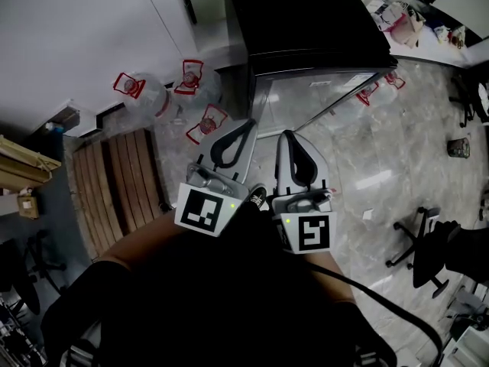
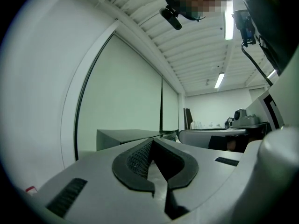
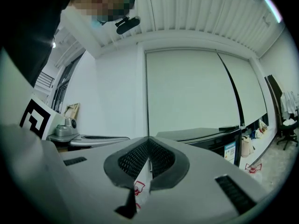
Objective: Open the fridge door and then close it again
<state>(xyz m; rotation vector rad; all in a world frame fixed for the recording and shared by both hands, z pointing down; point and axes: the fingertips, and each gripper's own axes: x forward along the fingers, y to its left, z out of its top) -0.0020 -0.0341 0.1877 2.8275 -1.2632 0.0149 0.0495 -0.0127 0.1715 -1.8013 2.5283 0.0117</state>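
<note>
Fridge (image 1: 313, 21) just ahead w/ door (image 1: 336, 90) looking shut, left gripper (image 1: 246, 126) & right gripper (image 1: 287, 134) both closed, empty: fits pre-open or post-close, so keep jaws clear.

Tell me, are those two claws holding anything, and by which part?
Nothing is held: the left gripper and right gripper are both shut, empty.

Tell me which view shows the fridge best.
Head view: the fridge is seen from above, its black top plus the grey front face below. The right gripper view catches only its top and an upper front strip with a label. The left gripper view shows just a dark sliver of its top.
</note>
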